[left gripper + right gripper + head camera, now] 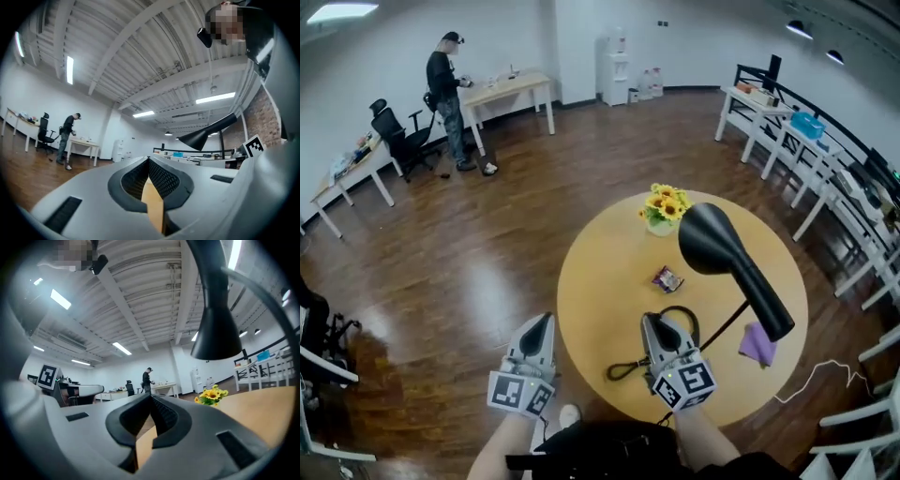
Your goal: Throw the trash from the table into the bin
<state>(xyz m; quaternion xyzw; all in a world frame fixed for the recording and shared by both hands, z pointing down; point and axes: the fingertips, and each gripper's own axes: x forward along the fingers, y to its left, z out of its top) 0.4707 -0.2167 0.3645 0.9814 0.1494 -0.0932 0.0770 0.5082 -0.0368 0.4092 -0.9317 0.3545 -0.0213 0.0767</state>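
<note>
Closest in, at the bottom of the head view, the left gripper with its marker cube hangs over the wooden floor, just off the left edge of the round table. Its own view shows the jaws pressed together with nothing between them, pointing out across the room. To its right, the right gripper sits over the near part of the table above a loop of black cable. Its jaws are likewise closed tight and empty, with the tabletop showing beyond them. The trash, a small crumpled wrapper, lies on the table just ahead of the right gripper's tip, between it and the pot of yellow flowers at the far edge. It is apart from both grippers. Right of the wrapper, a black desk lamp leans over the table, its shade near the flowers. A purple cloth lies under the lamp's arm near the table's right edge. In the right gripper view the flowers and the lamp shade stand to the right of the jaws. Across the back of the room, an office chair comes first on the left. Next a person stands at a light desk, then comes a white water dispenser, and a row of white desks runs along the right.
</note>
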